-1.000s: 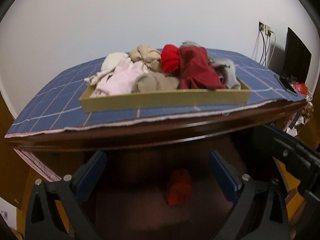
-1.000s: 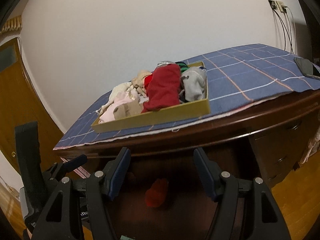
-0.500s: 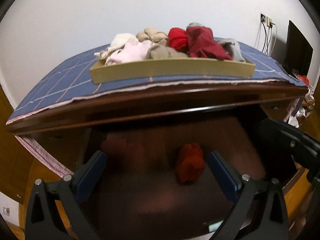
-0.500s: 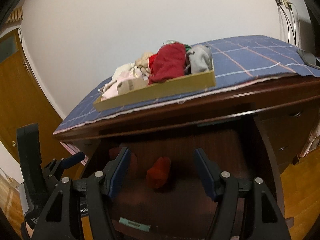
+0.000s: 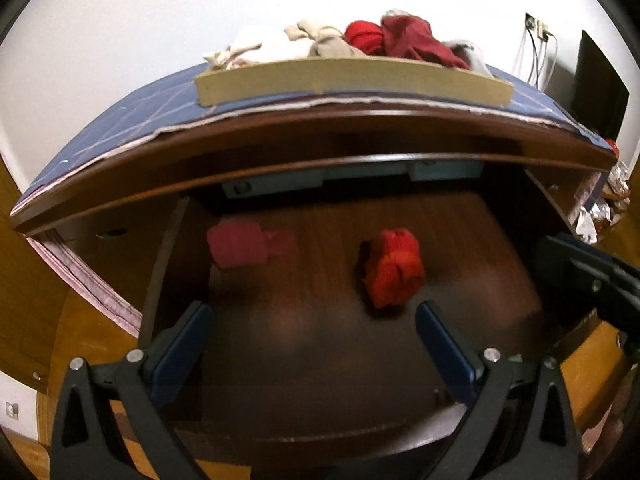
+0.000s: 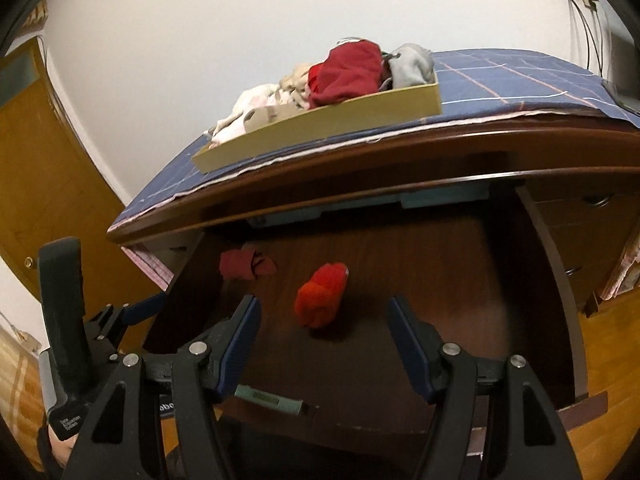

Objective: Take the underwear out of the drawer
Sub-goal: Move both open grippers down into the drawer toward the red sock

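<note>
The plain white wall [image 5: 160, 20] is bright and evenly lit. Inside the open dark brown wooden drawer [image 6: 440, 272] it is dim and shadowy. The small bright red bundle of cloth [image 5: 394, 268] looks smeared and blurry. Both pictures bulge round, with black corners.

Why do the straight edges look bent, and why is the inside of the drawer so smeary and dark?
Left wrist view: the fisheye lens bows the dresser top; the orange bundle and pink bundle are blurred, the drawer shadowed. Right wrist view: same bending; drawer dim, wall bright.
</note>
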Action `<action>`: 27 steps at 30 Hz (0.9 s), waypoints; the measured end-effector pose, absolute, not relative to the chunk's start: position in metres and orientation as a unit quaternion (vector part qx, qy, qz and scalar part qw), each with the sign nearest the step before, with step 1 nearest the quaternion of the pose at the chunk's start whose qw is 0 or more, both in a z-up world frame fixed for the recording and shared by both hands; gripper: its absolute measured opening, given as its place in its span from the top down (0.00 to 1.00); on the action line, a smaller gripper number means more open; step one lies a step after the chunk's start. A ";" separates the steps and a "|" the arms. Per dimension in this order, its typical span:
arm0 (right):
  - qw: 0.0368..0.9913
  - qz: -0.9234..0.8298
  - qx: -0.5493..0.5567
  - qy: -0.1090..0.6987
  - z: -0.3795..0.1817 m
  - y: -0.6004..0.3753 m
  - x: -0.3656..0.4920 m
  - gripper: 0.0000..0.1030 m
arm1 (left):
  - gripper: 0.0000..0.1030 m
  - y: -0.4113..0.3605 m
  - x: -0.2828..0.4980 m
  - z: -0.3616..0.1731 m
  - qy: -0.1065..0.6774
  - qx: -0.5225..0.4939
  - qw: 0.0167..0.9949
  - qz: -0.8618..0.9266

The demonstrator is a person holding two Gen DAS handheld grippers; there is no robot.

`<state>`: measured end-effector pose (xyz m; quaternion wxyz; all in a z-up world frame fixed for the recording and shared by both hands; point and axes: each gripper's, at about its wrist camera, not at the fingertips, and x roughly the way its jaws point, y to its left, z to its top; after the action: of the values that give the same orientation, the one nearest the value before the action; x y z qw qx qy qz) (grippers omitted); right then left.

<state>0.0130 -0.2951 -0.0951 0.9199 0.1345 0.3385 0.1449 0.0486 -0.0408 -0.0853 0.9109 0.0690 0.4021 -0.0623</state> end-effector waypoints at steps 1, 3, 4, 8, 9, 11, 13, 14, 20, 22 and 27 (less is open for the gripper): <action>0.919 0.146 0.134 0.340 -0.095 -0.295 0.012 0.34 | 0.00 -0.041 0.047 -0.087 0.404 0.072 0.910 -0.061; 0.919 0.147 0.134 0.341 -0.096 -0.294 0.010 0.34 | 0.00 -0.039 0.045 -0.090 0.408 0.074 0.908 -0.058; 0.918 0.148 0.135 0.342 -0.096 -0.294 0.010 0.34 | 0.00 -0.038 0.044 -0.090 0.410 0.074 0.907 -0.057; 0.915 0.152 0.132 0.349 -0.096 -0.291 0.008 0.34 | 0.00 -0.027 0.040 -0.093 0.415 0.063 0.906 -0.054; 0.914 0.153 0.131 0.352 -0.097 -0.290 0.008 0.34 | 0.00 -0.025 0.039 -0.096 0.418 0.061 0.905 -0.054; 0.912 0.157 0.130 0.357 -0.098 -0.288 0.009 0.34 | 0.00 -0.016 0.037 -0.101 0.427 0.053 0.901 -0.046; 0.909 0.159 0.132 0.363 -0.101 -0.287 0.012 0.34 | 0.00 -0.009 0.038 -0.105 0.432 0.044 0.900 -0.042; 0.907 0.160 0.134 0.366 -0.102 -0.287 0.013 0.34 | 0.00 -0.006 0.039 -0.106 0.434 0.039 0.899 -0.039; 0.893 0.165 0.143 0.394 -0.113 -0.287 0.028 0.34 | 0.00 0.004 0.045 -0.114 0.447 0.020 0.894 -0.036; 0.886 0.168 0.147 0.406 -0.117 -0.287 0.039 0.34 | 0.00 0.006 0.046 -0.116 0.447 0.020 0.893 -0.039; 0.869 0.182 0.138 0.438 -0.125 -0.272 0.073 0.34 | 0.00 0.017 0.052 -0.111 0.450 -0.003 0.892 -0.046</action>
<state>0.0727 -0.2719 -0.1246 0.8695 0.1377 0.4380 0.1822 0.0522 0.0170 -0.1109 0.8920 -0.0029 0.4497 -0.0458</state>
